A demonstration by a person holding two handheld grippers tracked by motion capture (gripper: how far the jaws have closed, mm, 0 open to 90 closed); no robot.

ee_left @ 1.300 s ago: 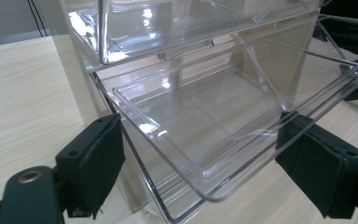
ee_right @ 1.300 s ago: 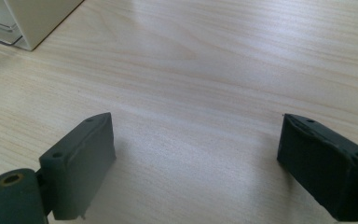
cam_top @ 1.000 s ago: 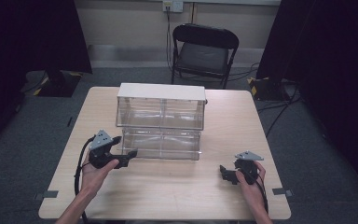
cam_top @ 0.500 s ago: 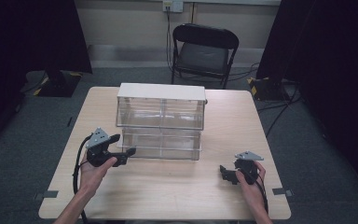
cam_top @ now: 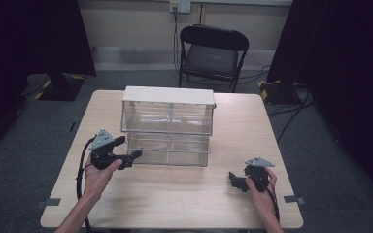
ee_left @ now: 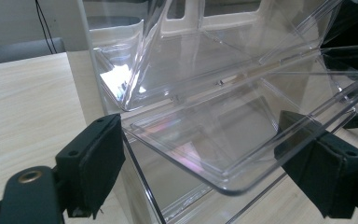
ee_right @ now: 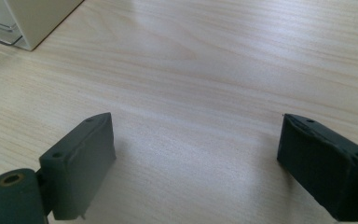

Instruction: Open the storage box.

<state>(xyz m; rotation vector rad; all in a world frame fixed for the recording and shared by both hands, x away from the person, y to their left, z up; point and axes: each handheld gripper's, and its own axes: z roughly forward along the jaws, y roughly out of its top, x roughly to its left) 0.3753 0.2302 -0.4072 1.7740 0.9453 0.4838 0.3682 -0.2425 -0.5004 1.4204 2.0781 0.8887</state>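
Left hand-held gripper (cam_top: 126, 151) nearer clear plastic drawer (ee_left: 223, 140).

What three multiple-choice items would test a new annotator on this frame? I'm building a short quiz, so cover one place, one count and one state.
1. Where does the left tool sit?
A. At the drawer unit's lower left front
B. Beside the chair
C. At the table's far edge

2. How many tools are held over the table?
A. One
B. Two
C. Three

3. How do the right tool's jaws stand?
A. Shut on a drawer
B. Shut on nothing
C. Open, with bare wood between them

Answers:
1. A, as the high view puts it by the clear drawer unit and the left gripper view shows a clear drawer between its jaws.
2. B, since each hand holds one, the right tool near the front right.
3. C, as the right gripper view shows wide-set jaws over plain tabletop.
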